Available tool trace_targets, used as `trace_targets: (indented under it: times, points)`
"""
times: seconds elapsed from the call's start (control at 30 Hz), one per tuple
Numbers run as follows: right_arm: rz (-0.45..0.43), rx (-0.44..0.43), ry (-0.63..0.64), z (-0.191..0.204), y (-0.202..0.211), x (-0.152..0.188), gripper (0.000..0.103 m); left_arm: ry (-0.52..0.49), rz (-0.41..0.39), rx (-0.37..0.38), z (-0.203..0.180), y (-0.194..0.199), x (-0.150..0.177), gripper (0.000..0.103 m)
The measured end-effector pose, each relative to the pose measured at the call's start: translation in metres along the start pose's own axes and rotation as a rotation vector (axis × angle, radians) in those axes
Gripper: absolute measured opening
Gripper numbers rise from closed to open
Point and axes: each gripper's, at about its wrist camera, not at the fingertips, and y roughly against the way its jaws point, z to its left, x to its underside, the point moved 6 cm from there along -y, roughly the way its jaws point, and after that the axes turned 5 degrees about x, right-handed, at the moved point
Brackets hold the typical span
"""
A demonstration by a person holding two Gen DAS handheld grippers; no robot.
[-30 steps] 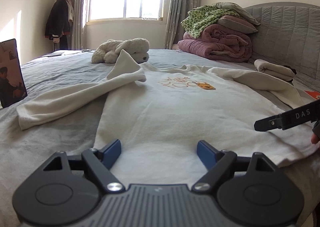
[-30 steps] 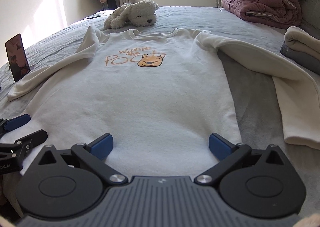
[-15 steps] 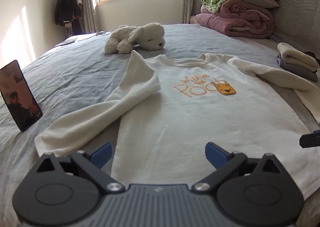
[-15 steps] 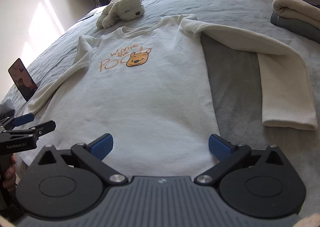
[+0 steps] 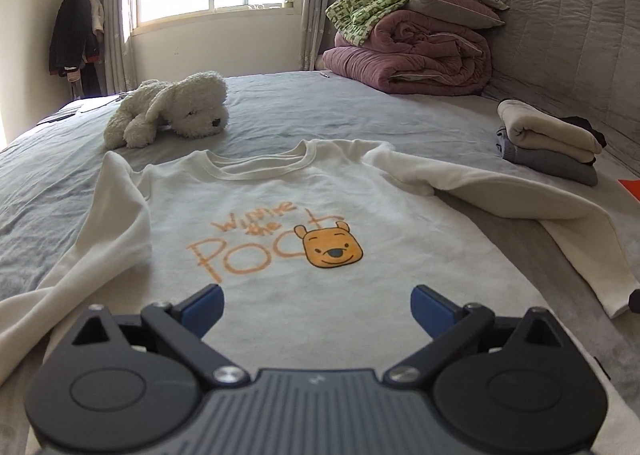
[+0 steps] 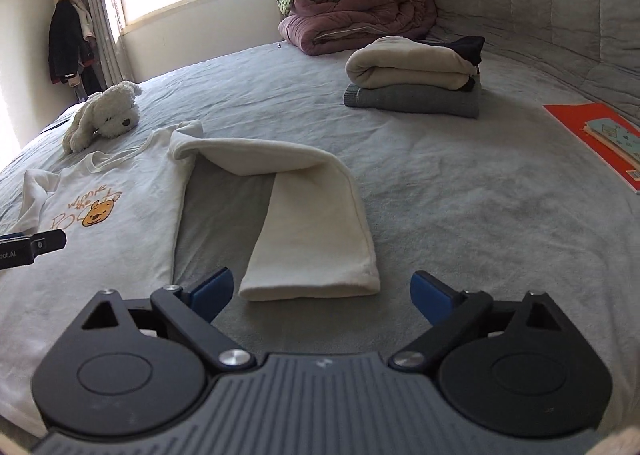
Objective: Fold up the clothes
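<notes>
Sweatshirt [image 5: 320,215] lying face-up on grey bed [image 6: 480,215].
Left gripper [image 5: 316,305] spread, empty, above its hem; right gripper [image 6: 322,291] closing, empty, sleeve cuff [image 6: 312,287] at twelve o'clock.

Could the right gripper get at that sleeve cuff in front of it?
Probably yes. The right gripper, jaws closing but still wide with nothing between them, points at the cuff, which lies flat on the bed with nothing in the way.

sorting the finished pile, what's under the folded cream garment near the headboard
The folded cream garment lies on a folded grey garment, which rests on the bed. Something dark shows at its right end; its other parts are covered.
</notes>
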Motion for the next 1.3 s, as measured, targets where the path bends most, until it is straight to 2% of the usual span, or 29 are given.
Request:
trace_targets:
  times: [0.07,0.17,0.23,0.27,0.3,0.33,0.47,0.6,0.7,0.77,0.8,0.93,1.03,1.13,1.23,1.3]
  points:
    - [0.020,0.034,0.019,0.001,-0.012,-0.003,0.087,-0.006,0.016,0.009,-0.001,-0.009,-0.004,0.100]
    - [0.037,0.076,0.051,0.006,-0.028,-0.010,0.074,0.080,0.007,0.024,0.008,-0.020,-0.013,0.100]
    - [0.043,0.104,0.083,0.011,-0.037,-0.016,0.048,0.150,0.018,0.036,0.017,-0.029,-0.015,0.100]
    - [0.039,0.124,0.123,0.013,-0.040,-0.020,0.041,0.182,0.030,0.043,0.022,-0.034,-0.013,0.100]
    - [0.035,0.143,0.164,0.016,-0.043,-0.023,0.019,0.205,0.040,0.047,0.025,-0.038,-0.012,0.100]
    - [0.031,0.164,0.204,0.019,-0.046,-0.028,0.009,0.201,0.039,0.044,0.026,-0.039,-0.011,0.100]
    - [-0.051,0.322,0.424,0.018,-0.050,-0.048,0.006,0.180,0.036,0.032,0.025,-0.041,-0.009,0.100]
    - [-0.170,0.494,0.654,0.002,-0.059,-0.071,0.005,0.186,0.039,0.024,0.025,-0.043,-0.010,0.100]
    - [-0.210,0.585,0.721,-0.015,-0.067,-0.082,0.005,0.205,0.041,0.029,0.028,-0.043,-0.011,0.100]
    - [-0.193,0.601,0.732,-0.024,-0.073,-0.078,0.005,0.208,0.044,0.033,0.029,-0.043,-0.011,0.100]
    - [-0.183,0.604,0.735,-0.027,-0.075,-0.075,0.005,0.205,0.046,0.032,0.028,-0.044,-0.011,0.100]
    - [-0.104,0.518,0.712,-0.027,-0.073,-0.047,0.005,0.180,0.053,0.020,0.026,-0.045,-0.011,0.100]
    - [-0.045,0.442,0.743,-0.021,-0.069,-0.023,0.006,0.165,0.056,0.015,0.025,-0.045,-0.010,0.100]
    - [-0.007,0.410,0.774,-0.021,-0.064,-0.009,0.005,0.151,0.058,0.011,0.024,-0.045,-0.010,0.100]
    - [0.039,0.388,0.760,-0.031,-0.053,-0.007,0.013,0.145,0.060,0.008,0.023,-0.046,-0.009,0.101]
    - [0.080,0.358,0.677,-0.034,-0.049,-0.013,0.022,0.140,0.061,0.007,0.022,-0.046,-0.009,0.101]
